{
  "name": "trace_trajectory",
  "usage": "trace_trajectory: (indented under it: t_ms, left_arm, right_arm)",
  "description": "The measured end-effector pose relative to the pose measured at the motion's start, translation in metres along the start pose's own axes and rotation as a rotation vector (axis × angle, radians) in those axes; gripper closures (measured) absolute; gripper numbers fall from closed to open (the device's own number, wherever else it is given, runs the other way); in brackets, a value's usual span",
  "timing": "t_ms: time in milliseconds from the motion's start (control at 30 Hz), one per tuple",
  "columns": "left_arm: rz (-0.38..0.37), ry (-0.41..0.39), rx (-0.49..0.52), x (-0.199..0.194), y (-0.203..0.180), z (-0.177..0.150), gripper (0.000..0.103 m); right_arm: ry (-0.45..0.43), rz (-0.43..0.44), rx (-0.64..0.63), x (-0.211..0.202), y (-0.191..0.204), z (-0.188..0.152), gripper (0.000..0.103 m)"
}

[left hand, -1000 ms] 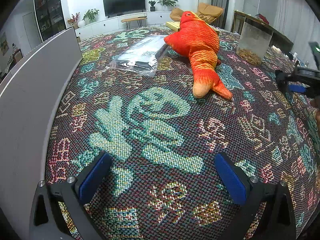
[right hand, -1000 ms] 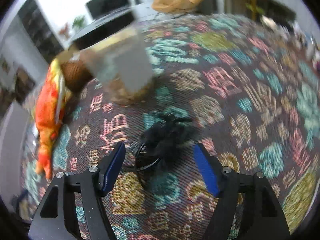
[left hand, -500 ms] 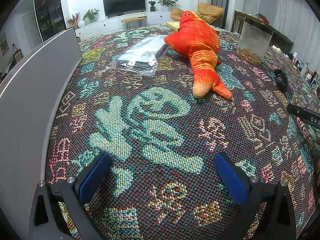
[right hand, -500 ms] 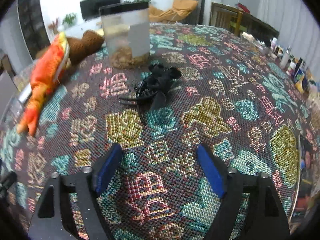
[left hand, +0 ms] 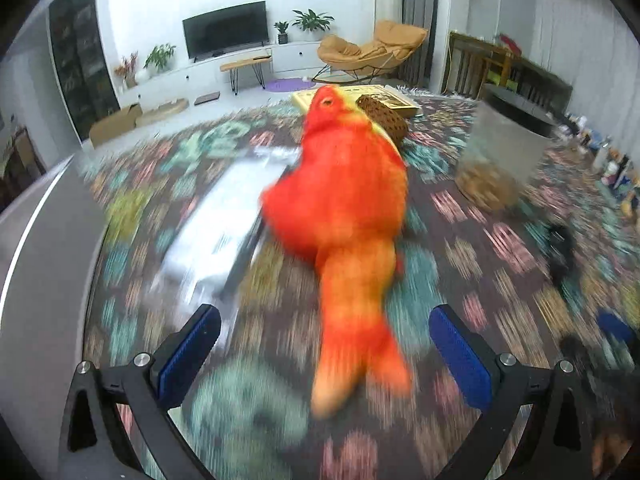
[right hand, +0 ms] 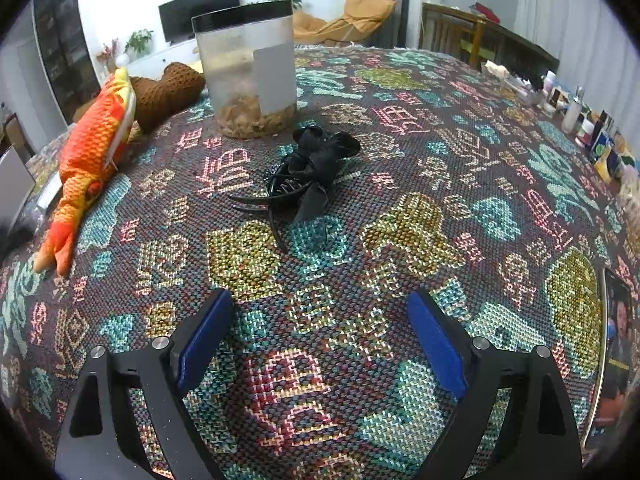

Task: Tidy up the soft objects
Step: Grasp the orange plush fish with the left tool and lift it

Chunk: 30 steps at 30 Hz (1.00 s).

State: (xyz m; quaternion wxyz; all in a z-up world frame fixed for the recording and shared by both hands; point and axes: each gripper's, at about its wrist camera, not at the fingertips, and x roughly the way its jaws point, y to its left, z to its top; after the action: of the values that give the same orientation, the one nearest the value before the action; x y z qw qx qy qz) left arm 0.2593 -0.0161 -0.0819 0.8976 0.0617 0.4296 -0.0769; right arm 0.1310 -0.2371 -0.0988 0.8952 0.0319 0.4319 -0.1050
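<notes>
Left claw (left hand: 324,354) spread wide over the patterned surface (left hand: 472,264), gripping nothing; view heavily blurred. Orange plush fish (left hand: 348,216) lying lengthwise straight ahead, tail reaching in between the blue pads (left hand: 191,350) but touching neither as far as can be judged. Clear plastic bag (left hand: 216,236) flat on the cloth ahead and left of the claw, beside the fish. Brown knitted toy (left hand: 382,117) beyond the fish's head, against a flat yellow box (left hand: 394,98). Frosted jar (left hand: 500,156) with dark lid ahead and right, brownish contents at the bottom. Dark blurred item (left hand: 560,248) further right, not identifiable in this view. Grey panel (left hand: 36,264) along the left edge. Right claw (right hand: 320,338) released, jaws having just been opening, nothing between them, only bare cloth. Black hair clip with bow (right hand: 306,170) resting on the surface straight ahead of it, well clear of the pads (right hand: 434,344). Jar (right hand: 248,68) upright just beyond the clip. Fish (right hand: 90,152) far ahead-left, lying on its side, tail toward the near edge; brown toy (right hand: 164,92) touching its head end, between fish and jar. Small bottles and boxes (right hand: 588,128) lined along the far right edge of the surface.
</notes>
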Motion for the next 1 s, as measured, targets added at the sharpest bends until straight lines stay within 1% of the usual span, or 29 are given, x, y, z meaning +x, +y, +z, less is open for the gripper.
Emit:
trace_trajectory:
  t_ms: [33,100,133,167,200,233,300,400,467,533,567,633,700,733,800,833,867,900,967,1000]
  left_arm:
    - [0.022,0.017,0.017,0.017,-0.003,0.013,0.0]
    - [0.076,0.054,0.029,0.046,-0.007,0.028,0.0]
    - [0.076,0.066,0.026,0.058,-0.007,0.034,0.0]
    - [0.046,0.065,0.015,0.063,-0.006,0.036,0.01]
    - [-0.002,0.062,0.0,0.063,-0.004,0.036,0.046]
    - [-0.091,0.08,-0.034,0.062,0.0,0.034,0.057]
    - [-0.135,0.086,-0.068,0.05,0.007,0.03,0.063]
    - [-0.188,0.084,-0.079,0.006,0.017,0.01,0.063]
    - [-0.217,0.105,-0.072,-0.034,0.025,-0.009,0.063]
    - [-0.233,0.128,-0.058,-0.064,0.031,-0.028,0.062]
    - [-0.236,0.135,-0.048,-0.076,0.033,-0.039,0.06]
    - [-0.203,0.155,-0.046,-0.089,0.037,-0.066,0.05]
    - [-0.158,0.166,-0.063,-0.086,0.04,-0.093,0.018]
    - [-0.131,0.172,-0.074,-0.079,0.041,-0.105,0.014]
    - [-0.097,0.184,-0.093,-0.063,0.041,-0.121,0.013]
    - [-0.112,0.177,-0.102,-0.058,0.039,-0.125,0.009]
    - [-0.113,0.139,-0.098,-0.058,0.038,-0.127,0.003]
    - [-0.092,0.119,-0.088,-0.058,0.033,-0.129,0.0]
    - [-0.021,0.096,-0.016,-0.051,0.023,-0.131,0.0]
    - [-0.013,0.059,0.003,-0.054,0.017,-0.132,0.0]
  right_arm:
    - [0.0,0.0,0.0,0.0,0.0,0.0,0.011]
    - [0.0,0.0,0.0,0.0,0.0,0.0,0.011]
    - [0.0,0.0,0.0,0.0,0.0,0.0,0.011]
    - [0.0,0.0,0.0,0.0,0.0,-0.001,0.011]
    - [0.0,0.0,0.0,-0.001,0.0,-0.001,0.011]
    - [0.0,0.001,0.001,-0.001,0.0,-0.001,0.011]
    - [0.0,0.002,0.002,0.0,0.0,-0.001,0.011]
    - [0.0,0.002,0.002,-0.001,0.0,-0.001,0.011]
    - [0.0,0.001,0.002,-0.001,0.0,-0.001,0.011]
    - [0.0,0.002,0.002,-0.001,0.0,-0.001,0.011]
    - [0.0,0.002,0.002,-0.001,0.0,-0.001,0.011]
    - [0.0,0.002,0.002,-0.001,0.0,0.0,0.011]
    - [0.0,0.002,0.002,-0.001,0.0,-0.001,0.011]
    - [0.0,0.002,0.002,-0.001,0.0,0.0,0.011]
    - [0.0,0.003,0.003,-0.001,0.0,0.0,0.011]
    - [0.0,0.003,0.002,0.0,0.0,0.0,0.011]
    - [0.0,0.003,0.002,0.0,0.0,0.0,0.011]
    - [0.0,0.003,0.002,0.0,0.0,0.0,0.011]
    - [0.0,0.003,0.002,0.0,0.0,0.0,0.011]
    - [0.0,0.003,0.002,0.0,0.0,0.0,0.011]
